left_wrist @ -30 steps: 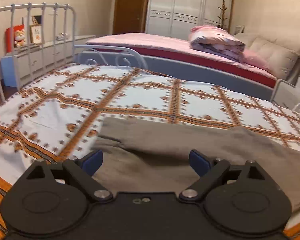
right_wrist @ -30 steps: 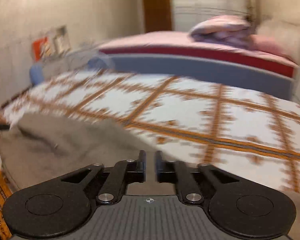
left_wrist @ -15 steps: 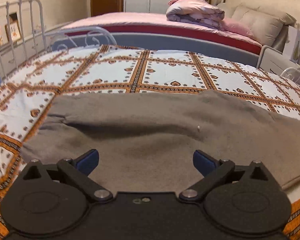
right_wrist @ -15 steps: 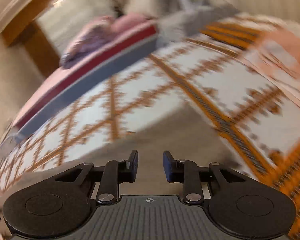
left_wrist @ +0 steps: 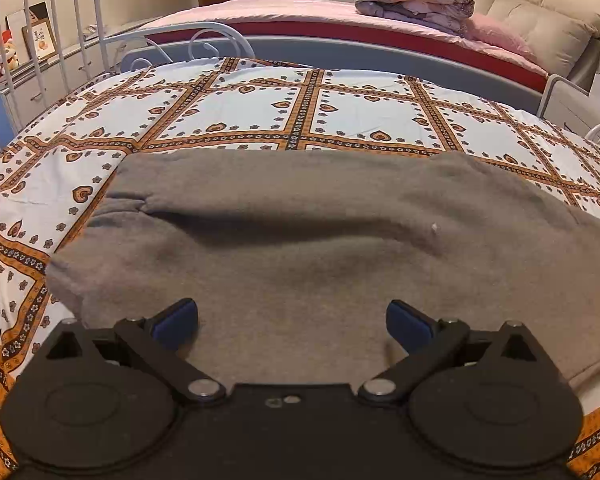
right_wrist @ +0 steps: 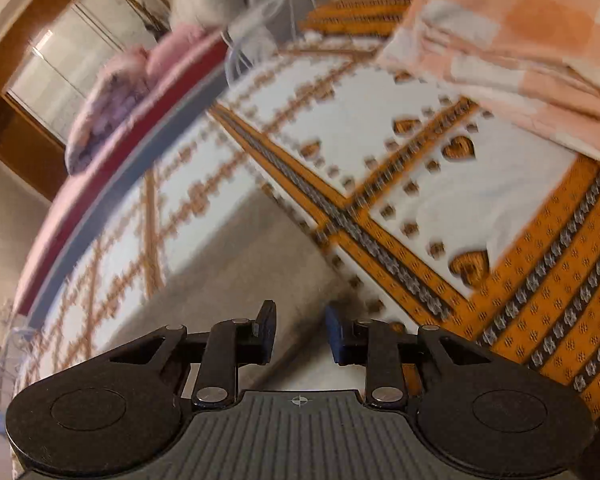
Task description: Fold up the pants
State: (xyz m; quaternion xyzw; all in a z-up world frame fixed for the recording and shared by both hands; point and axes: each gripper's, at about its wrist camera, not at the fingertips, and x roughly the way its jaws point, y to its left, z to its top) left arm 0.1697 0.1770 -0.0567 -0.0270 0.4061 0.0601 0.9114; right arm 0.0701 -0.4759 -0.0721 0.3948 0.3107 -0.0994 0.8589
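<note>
Jaws of the left gripper (left_wrist: 292, 322) stood wide apart over the grey pants (left_wrist: 300, 240), gripping nothing; those of the right gripper (right_wrist: 300, 336) stood a narrow gap apart, with nothing between the blue pads.

The pants lay spread across the patterned bedsheet (left_wrist: 236, 112), a long crease running along their middle and a small white fleck on the cloth. Behind them stood a white metal bed rail (left_wrist: 52, 20), a second bed with a pink cover (left_wrist: 300, 12) and a rolled quilt (left_wrist: 416, 0). In the right wrist view a folded peach checked cloth (right_wrist: 520, 40) lay on the sheet beyond the pants' end (right_wrist: 240, 264).

Compared with half a second before, the left view had drawn slightly closer, the pants filling more of it, jaws unchanged. The right jaws had parted a little further, and more of the sheet's orange border showed.

The left gripper pointed level across the bed; the right was rolled steeply, its view blurred.
</note>
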